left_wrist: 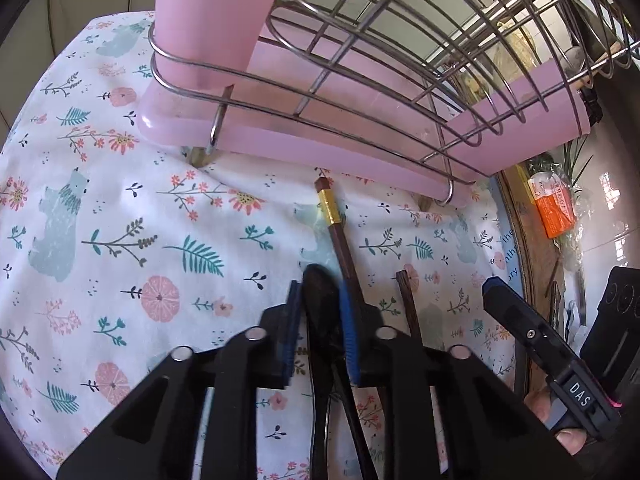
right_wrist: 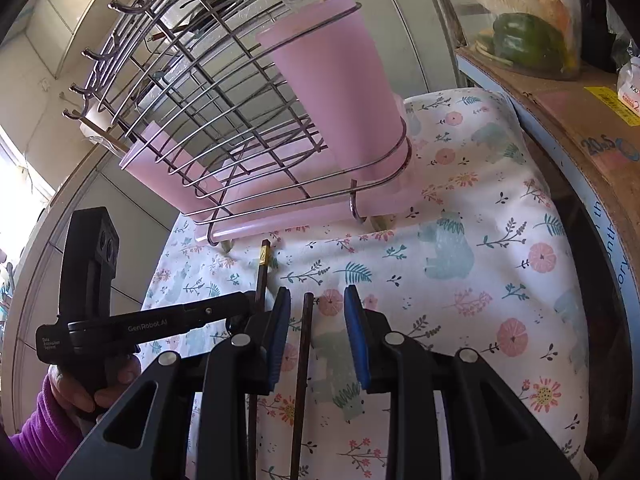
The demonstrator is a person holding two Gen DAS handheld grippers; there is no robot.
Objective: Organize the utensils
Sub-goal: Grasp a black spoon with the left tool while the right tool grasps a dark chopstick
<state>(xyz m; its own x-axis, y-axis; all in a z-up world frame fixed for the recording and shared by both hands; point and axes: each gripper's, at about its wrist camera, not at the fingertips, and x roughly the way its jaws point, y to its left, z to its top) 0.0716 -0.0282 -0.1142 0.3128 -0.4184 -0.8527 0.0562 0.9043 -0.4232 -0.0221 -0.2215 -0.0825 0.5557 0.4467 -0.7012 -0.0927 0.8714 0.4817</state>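
My left gripper (left_wrist: 320, 300) is shut on a black spoon (left_wrist: 322, 320), its bowl just above the floral cloth. A brown chopstick with a gold band (left_wrist: 340, 232) lies beside it, pointing at the rack. A second brown chopstick (left_wrist: 408, 304) lies to its right. In the right wrist view my right gripper (right_wrist: 316, 312) is open, its blue pads (right_wrist: 356, 332) either side of that plain chopstick (right_wrist: 304, 352), which lies on the cloth. The gold-band chopstick (right_wrist: 262, 276) lies just left. The wire dish rack (right_wrist: 224, 120) holds a pink utensil cup (right_wrist: 344, 92) with utensils in it.
The rack (left_wrist: 400, 60) stands on a pink drip tray (left_wrist: 320, 148) at the far edge of the floral cloth (left_wrist: 120, 220). A cardboard box (right_wrist: 580, 128) with a clear tub of vegetables (right_wrist: 520, 36) borders the right side. The left gripper's body (right_wrist: 152, 324) is close on the left.
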